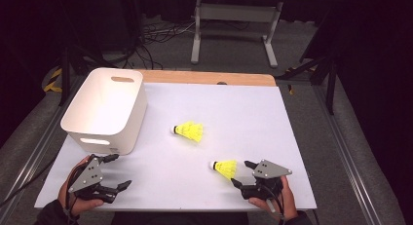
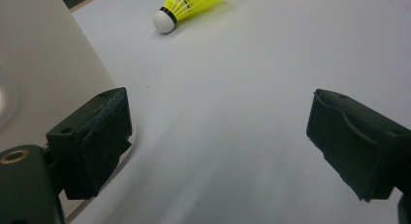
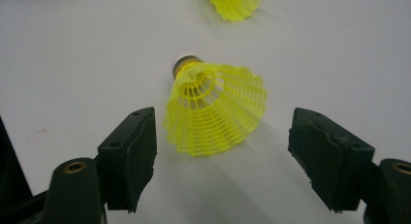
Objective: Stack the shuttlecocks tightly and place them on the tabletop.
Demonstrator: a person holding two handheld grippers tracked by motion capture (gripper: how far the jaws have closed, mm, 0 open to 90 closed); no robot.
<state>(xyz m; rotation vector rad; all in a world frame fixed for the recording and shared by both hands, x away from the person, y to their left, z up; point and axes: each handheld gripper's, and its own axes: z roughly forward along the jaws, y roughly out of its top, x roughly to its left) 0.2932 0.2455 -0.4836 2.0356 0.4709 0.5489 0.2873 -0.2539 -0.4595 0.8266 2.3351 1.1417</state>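
**Right gripper gaping at the near shuttlecock**

The right gripper is standing released, its jaws spread wide with the near yellow shuttlecock lying on the white table just ahead of the pads, touching neither. A second shuttlecock is lying farther out, mid-table. The left gripper is resting unclenched too, holding nothing, right beside the white bin at the table's left.
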